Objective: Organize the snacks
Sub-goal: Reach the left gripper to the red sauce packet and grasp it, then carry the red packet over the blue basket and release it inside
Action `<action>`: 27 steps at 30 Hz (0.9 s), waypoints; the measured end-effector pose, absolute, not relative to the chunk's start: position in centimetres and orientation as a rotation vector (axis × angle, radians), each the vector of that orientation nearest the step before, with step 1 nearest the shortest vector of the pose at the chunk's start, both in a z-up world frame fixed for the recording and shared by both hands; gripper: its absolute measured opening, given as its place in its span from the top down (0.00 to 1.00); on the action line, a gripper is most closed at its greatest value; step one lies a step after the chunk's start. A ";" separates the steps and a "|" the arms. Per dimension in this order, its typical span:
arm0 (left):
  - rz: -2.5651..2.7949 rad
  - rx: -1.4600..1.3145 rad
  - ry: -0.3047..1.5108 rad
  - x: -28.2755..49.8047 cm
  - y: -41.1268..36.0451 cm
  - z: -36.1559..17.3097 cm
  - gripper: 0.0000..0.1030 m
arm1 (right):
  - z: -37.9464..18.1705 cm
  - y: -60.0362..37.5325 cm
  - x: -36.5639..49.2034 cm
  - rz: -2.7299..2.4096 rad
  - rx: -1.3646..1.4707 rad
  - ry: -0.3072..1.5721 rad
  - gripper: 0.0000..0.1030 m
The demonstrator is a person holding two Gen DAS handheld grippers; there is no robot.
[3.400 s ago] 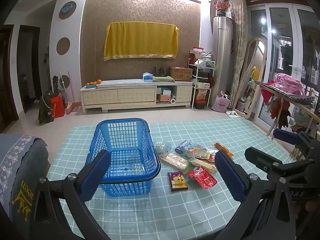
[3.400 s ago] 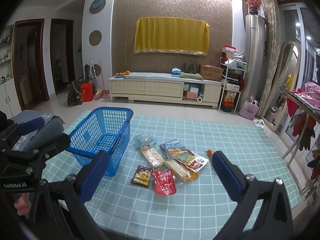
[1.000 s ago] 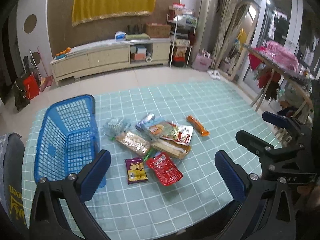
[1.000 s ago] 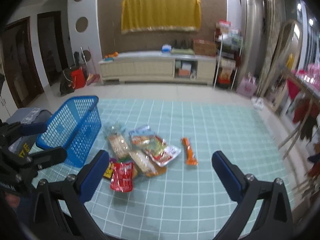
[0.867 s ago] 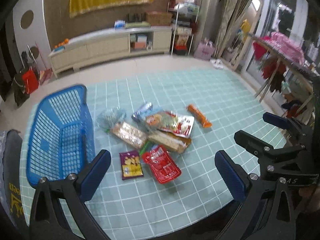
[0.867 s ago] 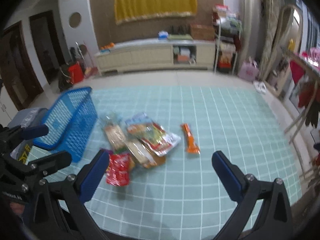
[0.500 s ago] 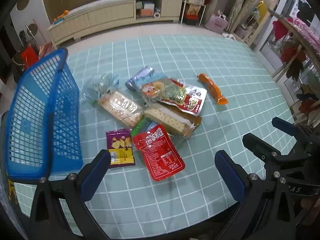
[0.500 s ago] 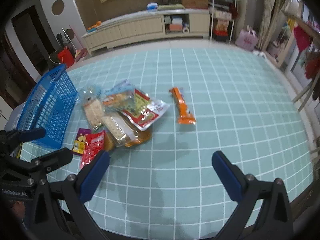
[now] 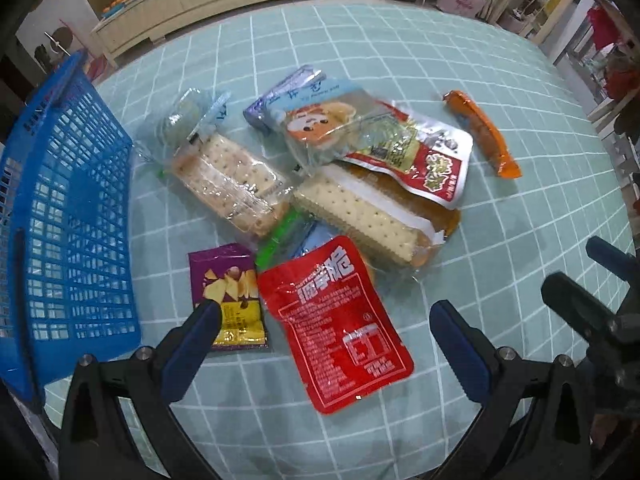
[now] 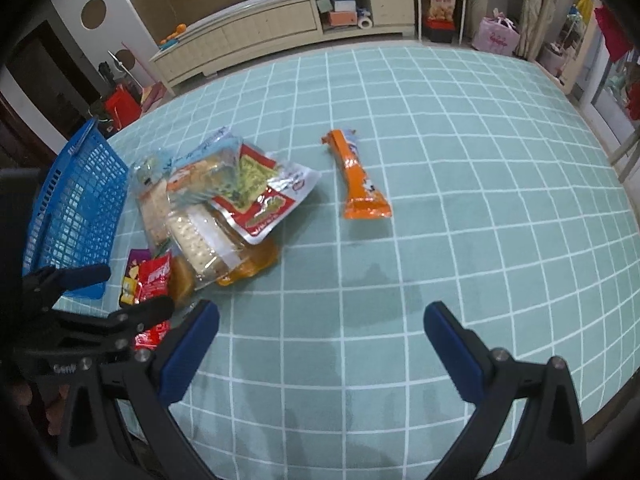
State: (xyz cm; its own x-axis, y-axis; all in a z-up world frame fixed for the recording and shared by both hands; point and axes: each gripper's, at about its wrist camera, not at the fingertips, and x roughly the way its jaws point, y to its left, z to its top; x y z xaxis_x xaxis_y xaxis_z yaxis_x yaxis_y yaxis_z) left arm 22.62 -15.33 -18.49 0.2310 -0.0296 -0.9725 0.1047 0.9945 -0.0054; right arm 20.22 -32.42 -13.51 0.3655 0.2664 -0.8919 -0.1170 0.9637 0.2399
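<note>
Left wrist view shows the wide-open, empty left gripper [image 9: 324,320] just near of the flat red foil snack pouch [image 9: 335,323], long axis running near-right to far-left, nearer this hand.

We see our right gripper [image 10: 321,326] spread wide above the checked teal tablecloth [image 10: 460,184], holding nothing. Beyond it lies an orange snack packet [image 10: 358,182], alone. Left of that packet sits the heap of snacks [image 10: 224,208] (crackers, foil bags), and left of the heap, the blue basket [image 10: 76,200].
</note>
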 end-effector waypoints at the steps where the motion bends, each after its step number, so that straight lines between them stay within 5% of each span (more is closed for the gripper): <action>1: -0.090 0.073 1.337 22.8 -15.4 -18.6 0.00 | -13.6 -32.4 20.2 0.253 0.139 1.173 0.00; 7: -0.115 0.058 1.383 22.9 -15.4 -19.7 0.23 | -14.2 -32.4 20.2 0.261 0.136 1.183 0.00; 11: -0.127 0.031 1.409 22.8 -15.2 -20.6 0.50 | -14.0 -32.2 19.9 0.263 0.126 1.176 0.00; 17: -0.163 0.003 1.412 22.2 -14.8 -21.3 0.71 | -14.1 -31.6 19.7 0.270 0.114 1.183 0.00; 27: -0.192 -0.034 1.327 19.9 -12.4 -18.7 0.74 | -13.9 -28.2 18.8 0.466 0.031 1.167 0.00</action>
